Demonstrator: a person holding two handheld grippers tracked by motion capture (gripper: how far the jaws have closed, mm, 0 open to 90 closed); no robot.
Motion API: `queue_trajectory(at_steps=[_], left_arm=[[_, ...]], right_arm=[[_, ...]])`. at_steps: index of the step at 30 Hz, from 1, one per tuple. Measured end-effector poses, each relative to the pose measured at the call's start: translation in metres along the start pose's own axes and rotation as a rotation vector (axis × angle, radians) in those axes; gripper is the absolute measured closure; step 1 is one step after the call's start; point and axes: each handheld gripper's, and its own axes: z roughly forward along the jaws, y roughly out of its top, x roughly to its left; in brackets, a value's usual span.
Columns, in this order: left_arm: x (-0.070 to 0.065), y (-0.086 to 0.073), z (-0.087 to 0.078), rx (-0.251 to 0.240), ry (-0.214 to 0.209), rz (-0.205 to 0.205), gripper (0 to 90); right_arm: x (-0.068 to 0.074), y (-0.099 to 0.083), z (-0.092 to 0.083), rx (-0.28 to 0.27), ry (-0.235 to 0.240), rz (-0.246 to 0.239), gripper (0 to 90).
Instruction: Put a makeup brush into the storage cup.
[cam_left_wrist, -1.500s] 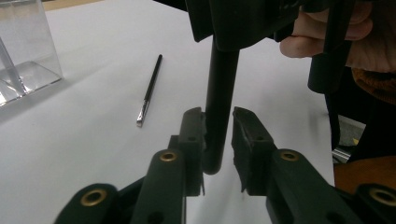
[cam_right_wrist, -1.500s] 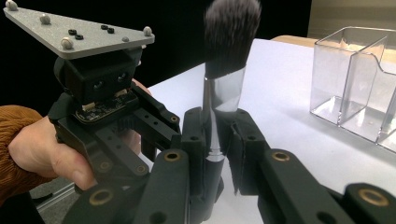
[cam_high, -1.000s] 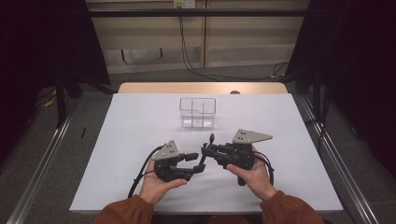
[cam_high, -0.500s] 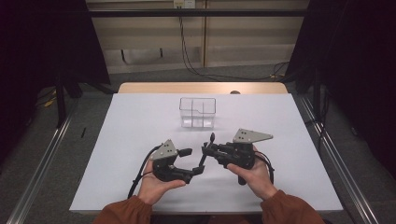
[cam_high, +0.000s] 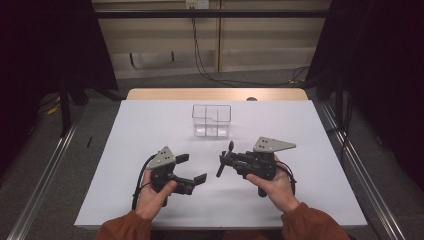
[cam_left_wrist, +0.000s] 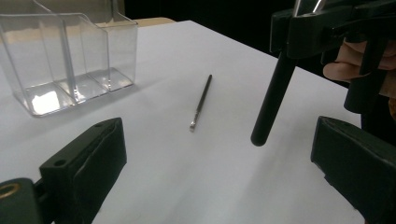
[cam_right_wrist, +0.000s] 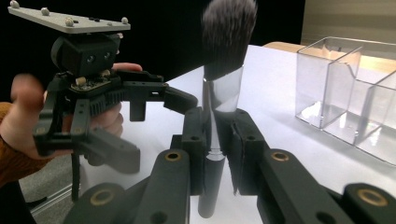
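My right gripper (cam_high: 224, 162) clamps the makeup brush (cam_right_wrist: 224, 70) upright above the table (cam_high: 150, 125); left gripper (cam_high: 192, 169) — jaws just opened, nothing between — beside it; thin stick (cam_left_wrist: 201, 102), possibly an eyeliner brush, lies near the clear organizer (cam_high: 211, 120).

The person's left gripper (cam_high: 194, 167), a black two-jaw tool with a grey three-cornered plate on top, has let go of the black-handled, dark-bristled makeup brush (cam_high: 224, 159); a second ago its jaws were closed on the lower end of the handle (beside the other gripper), and they have just been opening, with nothing between them now; the left hand (cam_high: 152, 194) has drawn the gripper away to the left, so a stretch of white table (cam_high: 125, 150) shows between it and the brush.
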Motion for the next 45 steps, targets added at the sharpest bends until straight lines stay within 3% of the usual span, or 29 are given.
queue_trajectory(at_steps=[3,5,16,20,27,45], left_arm=[[0.003,0.002,-0.008,-0.033,0.040,0.007,3.2],[0.005,0.000,-0.013,-0.031,0.059,0.028,3.2],[0.010,-0.011,-0.040,-0.037,0.128,0.020,2.6],[0.010,-0.013,-0.048,-0.053,0.142,0.006,2.6],[0.008,-0.016,-0.066,-0.053,0.164,0.029,2.6],[0.014,-0.036,-0.093,-0.069,0.217,-0.014,2.6]], right_arm=[[-0.003,-0.001,-0.004,-0.004,-0.007,0.010,78.7],[-0.005,-0.002,-0.006,-0.002,-0.013,0.013,78.7],[-0.006,-0.003,-0.006,0.003,-0.019,0.008,78.7],[-0.009,-0.002,-0.008,0.002,-0.026,0.010,78.8],[-0.013,0.002,-0.012,-0.008,-0.038,0.012,78.8],[-0.025,0.009,-0.014,-0.012,-0.071,0.007,78.8]])
